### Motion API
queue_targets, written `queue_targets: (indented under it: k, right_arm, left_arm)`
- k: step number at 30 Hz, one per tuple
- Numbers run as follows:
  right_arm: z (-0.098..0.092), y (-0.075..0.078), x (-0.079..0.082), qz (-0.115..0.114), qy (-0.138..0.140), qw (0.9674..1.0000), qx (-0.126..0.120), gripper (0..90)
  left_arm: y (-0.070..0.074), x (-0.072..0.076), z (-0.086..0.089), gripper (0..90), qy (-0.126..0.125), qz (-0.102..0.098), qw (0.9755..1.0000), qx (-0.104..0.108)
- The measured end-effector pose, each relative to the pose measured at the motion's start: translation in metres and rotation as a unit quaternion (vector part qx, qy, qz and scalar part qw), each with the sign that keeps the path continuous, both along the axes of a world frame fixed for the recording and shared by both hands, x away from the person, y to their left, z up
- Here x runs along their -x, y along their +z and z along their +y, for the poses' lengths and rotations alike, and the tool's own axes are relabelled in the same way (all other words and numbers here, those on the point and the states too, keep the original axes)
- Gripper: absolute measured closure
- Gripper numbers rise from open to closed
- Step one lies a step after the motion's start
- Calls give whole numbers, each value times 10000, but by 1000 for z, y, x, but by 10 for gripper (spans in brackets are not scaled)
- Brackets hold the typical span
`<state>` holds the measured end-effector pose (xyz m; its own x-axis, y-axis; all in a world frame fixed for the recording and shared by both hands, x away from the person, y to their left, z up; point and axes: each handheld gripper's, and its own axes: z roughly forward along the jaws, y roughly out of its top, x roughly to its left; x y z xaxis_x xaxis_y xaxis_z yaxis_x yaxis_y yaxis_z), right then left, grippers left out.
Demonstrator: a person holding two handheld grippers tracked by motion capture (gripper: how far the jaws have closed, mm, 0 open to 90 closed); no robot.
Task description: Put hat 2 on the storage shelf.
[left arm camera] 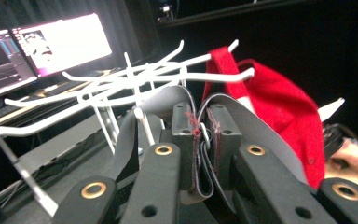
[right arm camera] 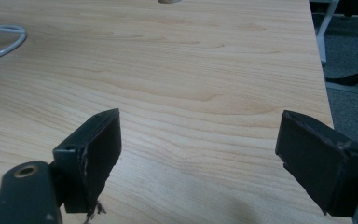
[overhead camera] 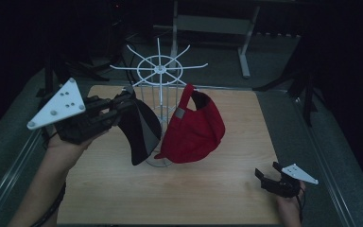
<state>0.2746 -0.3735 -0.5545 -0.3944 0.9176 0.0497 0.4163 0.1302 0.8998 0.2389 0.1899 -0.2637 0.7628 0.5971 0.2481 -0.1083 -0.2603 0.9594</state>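
Left gripper: jaws clamped on the grey strap of the black cap, beside the white wire rack.
Right gripper: jaws wide apart, empty, over the table near its front right corner.
Red cap: hanging on the rack, mid-table.

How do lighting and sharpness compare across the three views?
High view: dim and underexposed, room nearly black, red cap readable. Left gripper view: monitors blown out, white rack soft. Right gripper view: evenly lit, table grain sharp.
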Motion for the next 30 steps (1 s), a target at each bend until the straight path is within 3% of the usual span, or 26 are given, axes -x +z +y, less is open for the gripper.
queue_targets:
  k: [4,12,21,30]
  right_arm:
    - [0,0,0,-6,-1,10000,-1,140]
    - [0,0,0,-17,20,10000,8,141]
    - [0,0,1,-17,26,10000,15,141]
    - [1,0,1,-17,27,10000,22,141]
  left_arm:
    - [-10,2,0,775,5,20,10000,84]
    - [-26,5,4,572,103,140,9997,149]
    - [-41,15,17,552,139,234,9991,322]
    - [-57,25,30,552,182,355,9987,310]
